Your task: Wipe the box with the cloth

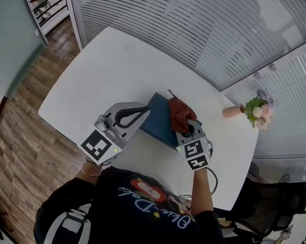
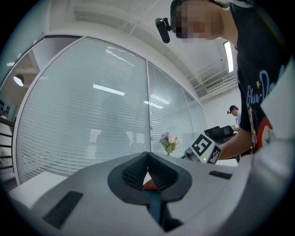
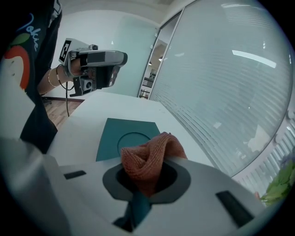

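A dark teal box (image 1: 157,120) lies flat on the white table (image 1: 110,67). A rust-red cloth (image 1: 181,114) sits bunched on its right part, and my right gripper (image 1: 183,127) is shut on it. In the right gripper view the cloth (image 3: 148,154) bulges out of the jaws above the box (image 3: 115,136), whose lid shows a round imprint. My left gripper (image 1: 145,110) hovers at the box's left edge, its fingertips together with nothing between them. Through its jaws (image 2: 147,156) only a sliver of cloth and box shows.
A pink vase of flowers (image 1: 253,111) stands at the table's right end. Glass walls with blinds (image 1: 196,30) run behind the table. A black office chair (image 1: 270,208) stands at the lower right, and wood floor (image 1: 22,139) lies to the left.
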A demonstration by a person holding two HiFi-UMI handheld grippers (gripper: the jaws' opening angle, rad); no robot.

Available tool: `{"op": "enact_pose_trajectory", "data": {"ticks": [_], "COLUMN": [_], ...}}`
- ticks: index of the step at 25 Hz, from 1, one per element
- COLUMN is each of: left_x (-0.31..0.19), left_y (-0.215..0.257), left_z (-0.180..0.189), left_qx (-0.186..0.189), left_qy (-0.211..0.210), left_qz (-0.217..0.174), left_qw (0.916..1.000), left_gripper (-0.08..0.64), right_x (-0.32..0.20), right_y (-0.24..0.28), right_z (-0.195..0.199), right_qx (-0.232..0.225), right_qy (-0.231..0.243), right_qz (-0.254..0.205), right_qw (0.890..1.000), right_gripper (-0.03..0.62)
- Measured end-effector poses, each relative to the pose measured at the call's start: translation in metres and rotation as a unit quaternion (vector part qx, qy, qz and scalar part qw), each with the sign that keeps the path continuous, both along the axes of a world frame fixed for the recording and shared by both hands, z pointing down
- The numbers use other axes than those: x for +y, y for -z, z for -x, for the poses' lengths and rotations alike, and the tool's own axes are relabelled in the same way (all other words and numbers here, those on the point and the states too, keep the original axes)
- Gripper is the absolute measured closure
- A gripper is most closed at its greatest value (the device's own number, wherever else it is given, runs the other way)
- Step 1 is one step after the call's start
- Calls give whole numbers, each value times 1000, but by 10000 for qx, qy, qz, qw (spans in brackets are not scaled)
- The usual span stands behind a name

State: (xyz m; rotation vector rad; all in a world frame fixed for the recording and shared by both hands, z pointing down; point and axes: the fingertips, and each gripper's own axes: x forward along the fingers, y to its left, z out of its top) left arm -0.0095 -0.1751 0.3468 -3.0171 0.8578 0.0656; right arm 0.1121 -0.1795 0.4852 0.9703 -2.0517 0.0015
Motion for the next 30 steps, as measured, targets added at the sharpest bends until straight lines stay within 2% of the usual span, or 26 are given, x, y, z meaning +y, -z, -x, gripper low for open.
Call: {"op": "enact_pose_trajectory", "data": {"ticks": [10,16,19,21,25,28,30], "left_x": [2,3,4,4,2,0,-1], "left_y": [-1,-2,-3,-3,-3,-4,-4], "left_z": [-5,-7,-7,-8,-6,-3,-2], "left_qx": [27,18,31,32,46,52,55], "left_qy": [-93,-122,-133,-136,-109,-61,-29], "left_qz": [26,6,37,29,20,32,33], "left_qw": [9999,9999,9999,9999,9999,10000,10000], "left_gripper": [557,557,557,557,557,557,557], "right_x": [27,41,42,36,16,-5,-17], "right_y": [-5,-3,-2,7,45,81,95], "right_z": [-53,-89,-99,-99,-84,-49,-17], "right_qx": [-81,-394,-406,-386,-417,-730,-1017], "right_qy": [-749,-1452,-1654,-1708,-1686,-1336,-966], "right_qz": [179,160,162,-9,-736,-1400,-1645], "right_qw": [9970,9885,9853,9845,9821,9784,9763], "right_gripper": [566,566,566,566,566,566,566]}}
